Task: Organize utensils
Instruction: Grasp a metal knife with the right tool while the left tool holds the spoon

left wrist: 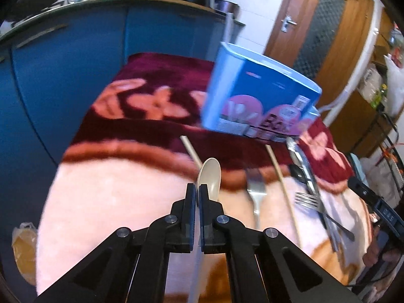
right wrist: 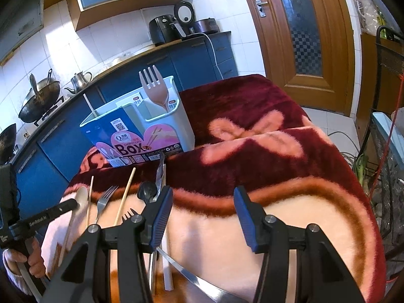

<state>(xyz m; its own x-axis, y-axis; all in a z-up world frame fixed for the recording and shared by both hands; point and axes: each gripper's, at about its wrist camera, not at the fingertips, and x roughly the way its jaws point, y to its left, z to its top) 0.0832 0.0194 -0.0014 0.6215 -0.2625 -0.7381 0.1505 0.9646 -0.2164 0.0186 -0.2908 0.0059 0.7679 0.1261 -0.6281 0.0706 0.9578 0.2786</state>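
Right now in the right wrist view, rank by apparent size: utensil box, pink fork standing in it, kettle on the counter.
1. Utensil box, clearly largest.
2. Pink fork.
3. Kettle, smallest, though it sits farther from the camera, so its true size is unsure.

Blue cabinets (right wrist: 63, 136), white tile wall (right wrist: 75, 45), wood door (right wrist: 303, 38) (glass panel).

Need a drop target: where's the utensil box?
In the right wrist view the utensil box stands upright on the blanket, centre-left, behind the loose cutlery, pink fork inside.
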